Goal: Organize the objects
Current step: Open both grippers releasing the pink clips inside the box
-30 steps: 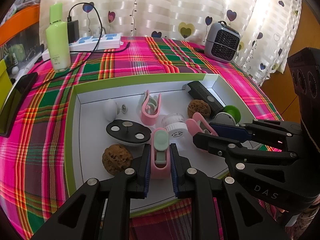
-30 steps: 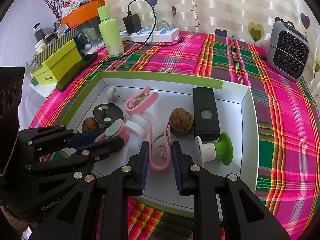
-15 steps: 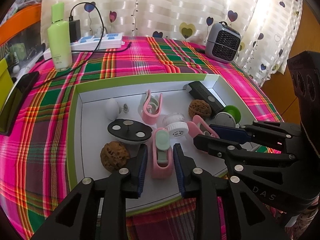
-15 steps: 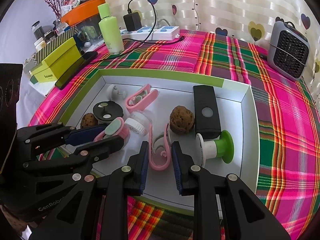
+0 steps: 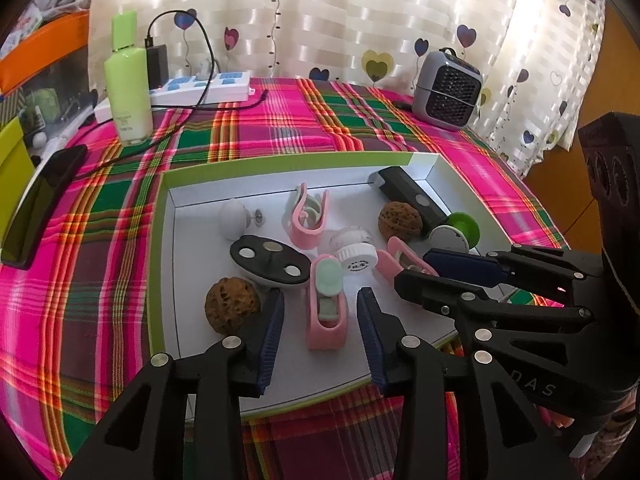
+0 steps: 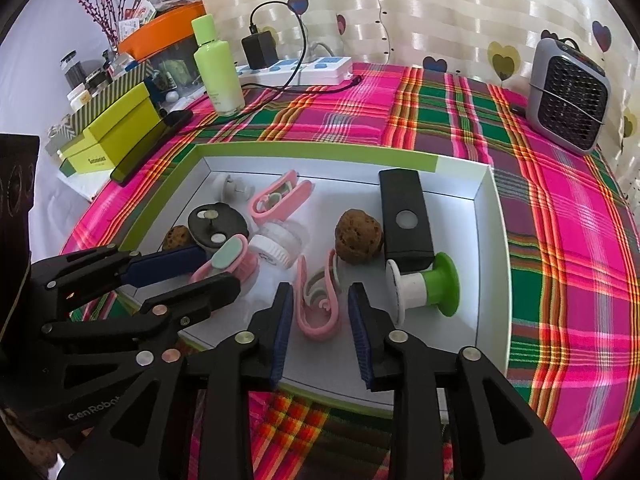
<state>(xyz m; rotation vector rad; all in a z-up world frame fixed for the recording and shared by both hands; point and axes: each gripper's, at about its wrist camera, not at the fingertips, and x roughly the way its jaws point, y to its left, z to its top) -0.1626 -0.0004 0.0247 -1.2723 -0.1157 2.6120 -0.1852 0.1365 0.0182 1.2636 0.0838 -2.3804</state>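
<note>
While a plaid cloth [image 6: 440, 120] in pink and green covers the table, a shallow white tray [image 6: 490, 240] with a lime rim sits at its near edge, holding an assortment of small household objects. At the back of the table stand a grey fan heater [image 6: 568, 98], a white power strip [image 6: 304, 70] and a pale green bottle [image 6: 218, 72].

Both handheld tools reach down into the tray side by side. Jaws of the left gripper [image 5: 320, 332] are opening; a pink clip with a mint pad [image 5: 326, 304] lies on the tray floor between them, clear of both blue pads. Jaws of the right gripper [image 6: 320, 326] are opening too, with a curved pink clip [image 6: 320, 300] lying on the tray floor between them, untouched on either side.

Inside the tray, a black rectangular block [image 6: 406, 216] rests near the far right corner, just beside a green-and-white spool [image 6: 424, 292]. One walnut [image 6: 358, 236] lies beside the block, another [image 5: 232, 308] near the left gripper. A black oval disc [image 5: 270, 260], a white-capped jar [image 5: 356, 254], a third pink clip [image 5: 306, 216] and a small white knob [image 5: 234, 218] fill the remaining space.
</note>
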